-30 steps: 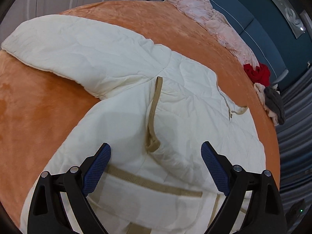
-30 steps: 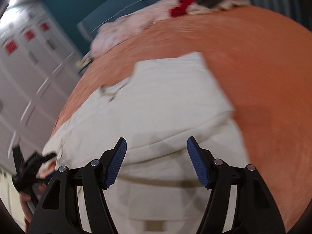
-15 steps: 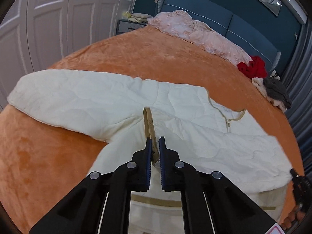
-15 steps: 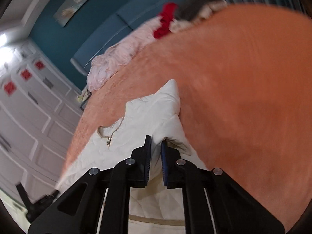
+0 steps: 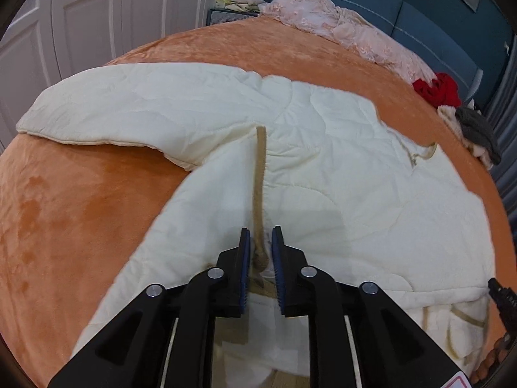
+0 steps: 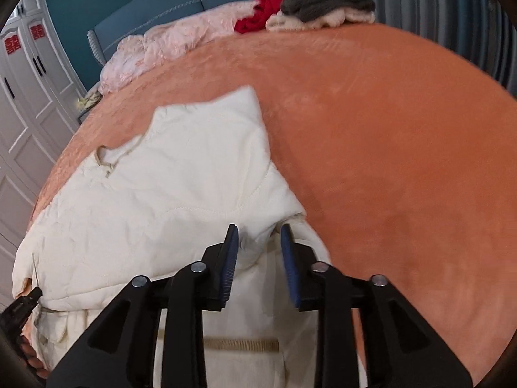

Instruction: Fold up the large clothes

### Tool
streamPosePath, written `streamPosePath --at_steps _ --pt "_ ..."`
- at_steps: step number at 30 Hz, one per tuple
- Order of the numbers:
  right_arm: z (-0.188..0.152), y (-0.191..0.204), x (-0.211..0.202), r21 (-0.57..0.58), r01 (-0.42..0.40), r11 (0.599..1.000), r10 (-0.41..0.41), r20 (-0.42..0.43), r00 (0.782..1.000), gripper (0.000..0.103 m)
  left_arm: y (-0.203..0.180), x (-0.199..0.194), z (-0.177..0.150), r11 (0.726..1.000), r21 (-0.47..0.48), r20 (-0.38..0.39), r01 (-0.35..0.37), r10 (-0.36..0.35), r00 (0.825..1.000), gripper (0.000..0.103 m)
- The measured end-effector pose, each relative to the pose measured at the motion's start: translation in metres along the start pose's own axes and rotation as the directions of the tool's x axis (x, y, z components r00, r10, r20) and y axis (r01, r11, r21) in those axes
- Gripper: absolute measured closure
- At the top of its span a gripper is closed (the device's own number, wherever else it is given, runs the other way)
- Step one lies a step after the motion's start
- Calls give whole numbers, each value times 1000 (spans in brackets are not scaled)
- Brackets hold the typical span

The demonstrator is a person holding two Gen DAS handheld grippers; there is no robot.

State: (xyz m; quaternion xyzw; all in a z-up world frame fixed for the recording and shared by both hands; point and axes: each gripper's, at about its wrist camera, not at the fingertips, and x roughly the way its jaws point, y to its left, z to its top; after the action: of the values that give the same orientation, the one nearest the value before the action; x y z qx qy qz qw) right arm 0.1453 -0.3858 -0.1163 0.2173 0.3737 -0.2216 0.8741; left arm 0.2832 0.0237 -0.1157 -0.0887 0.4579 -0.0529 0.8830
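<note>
A large cream quilted coat point(image 5: 323, 148) with tan trim lies spread on an orange bedspread point(image 5: 80, 213), one sleeve point(image 5: 129, 110) stretched to the left. It also shows in the right wrist view point(image 6: 168, 194). My left gripper point(image 5: 261, 242) has its jaws slightly apart around the tan strap point(image 5: 260, 174) and the fabric fold beneath it. My right gripper point(image 6: 258, 236) is partly open, its jaws astride a folded edge of the coat at its right side. The other gripper's tip shows at the left edge of the right wrist view point(image 6: 22, 304).
A pink quilt point(image 5: 349, 35) lies along the blue headboard. A red garment point(image 5: 439, 89) and a grey and cream pile point(image 5: 475, 129) sit at the bed's far right. White wardrobe doors point(image 5: 80, 16) stand to the left. Bare orange bedspread point(image 6: 387, 161) stretches right of the coat.
Both grippers closed on the coat half a second ago; now their jaws stand a little apart, the right wider. The coat's near part has been drawn up and folded over.
</note>
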Motion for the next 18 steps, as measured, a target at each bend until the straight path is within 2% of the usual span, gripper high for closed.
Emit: streamPosePath --at_steps 3,5,8,10,13,18 --pt "9 8 -28 -35 -12 999 15 83 996 75 4 -30 9 999 -31 64 10 -8 998 74" --pt "21 29 -42 -74 -64 995 72 121 990 72 -3 -45 23 999 -35 113 27 -23 993 69" --pt "34 69 -40 -159 -127 979 149 132 980 66 -23 -44 42 998 -14 134 56 -54 990 64" --pt "37 102 -27 -237 -160 958 190 108 976 66 -44 -33 51 998 25 137 65 -68 988 63" --pt "26 133 3 -302 -176 937 194 32 980 66 -70 -3 47 994 85 84 67 -74 994 63" --pt "-14 149 49 -343 -168 924 143 -98 985 66 -82 41 16 990 134 4 44 -44 999 63"
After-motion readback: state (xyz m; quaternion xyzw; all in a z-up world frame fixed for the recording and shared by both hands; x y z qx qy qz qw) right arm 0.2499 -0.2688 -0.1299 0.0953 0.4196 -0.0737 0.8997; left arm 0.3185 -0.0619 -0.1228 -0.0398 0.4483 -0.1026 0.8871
